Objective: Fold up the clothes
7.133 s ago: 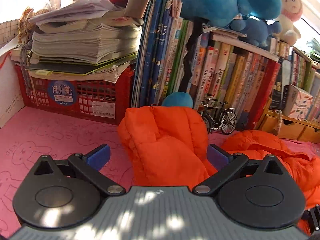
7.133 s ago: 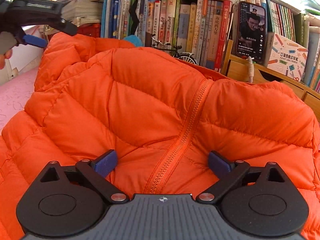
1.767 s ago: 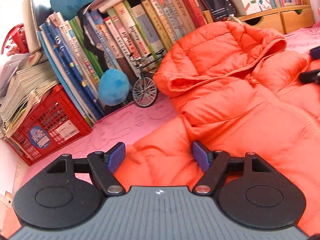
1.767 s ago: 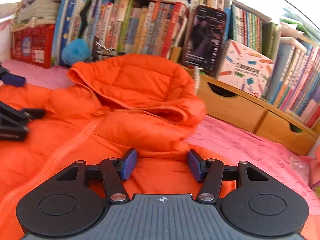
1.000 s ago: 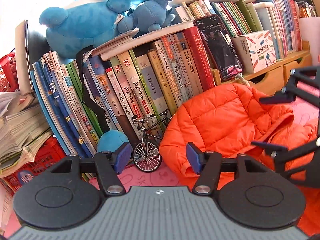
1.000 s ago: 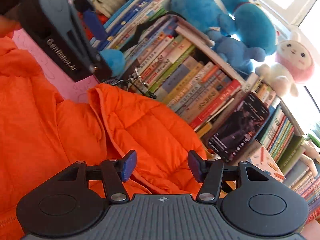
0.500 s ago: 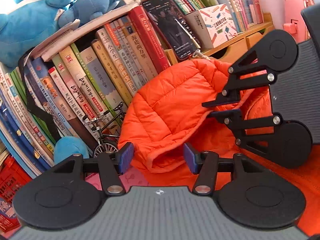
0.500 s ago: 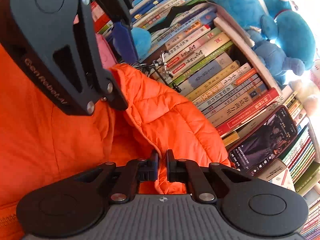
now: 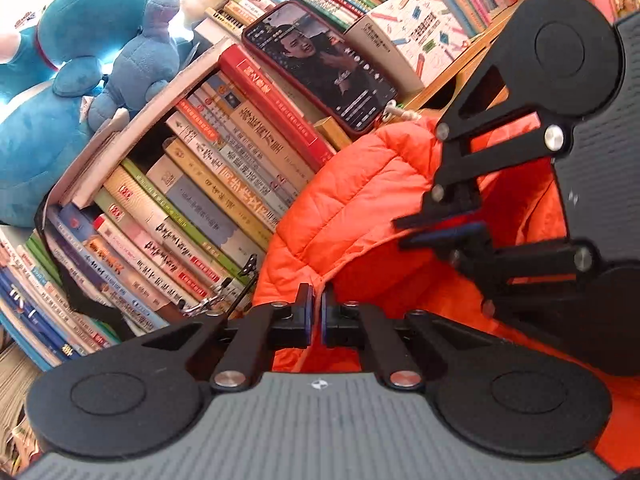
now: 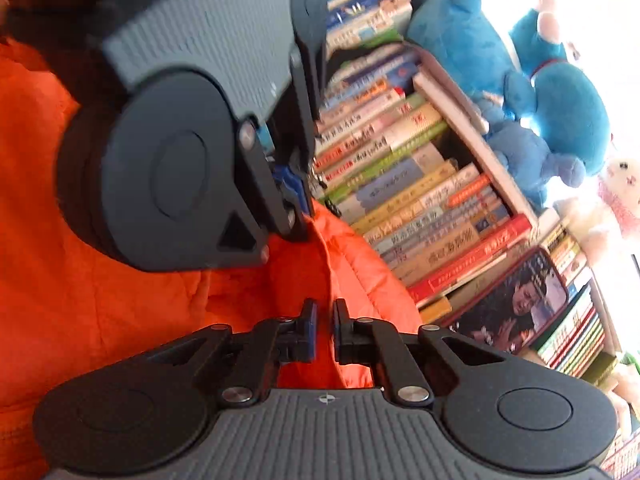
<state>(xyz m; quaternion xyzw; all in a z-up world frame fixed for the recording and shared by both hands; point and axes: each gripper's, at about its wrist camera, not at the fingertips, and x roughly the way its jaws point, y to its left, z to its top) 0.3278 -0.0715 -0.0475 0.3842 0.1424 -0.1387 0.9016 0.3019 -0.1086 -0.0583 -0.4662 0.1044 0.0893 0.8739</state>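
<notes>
1. I see a wall of books (image 9: 224,184) filling the back, with blue plush toys (image 9: 72,80) on top of them and a phone (image 9: 320,64) leaning against the spines.
2. A wooden drawer unit (image 9: 472,64) sits right of the books; what is in it I cannot tell.
3. The orange jacket (image 9: 360,208) lies in front of the books, hood toward them.
4. My left gripper (image 9: 314,316) has just closed on the hood's edge.
5. My right gripper (image 10: 323,332) pinches the hood's edge too, close beside it.

Left tool (image 9: 314,316) just clamped onto orange jacket (image 9: 360,204) hood edge, right tool (image 10: 323,330) likewise clamped on it, both tools close together, rolled sideways.
</notes>
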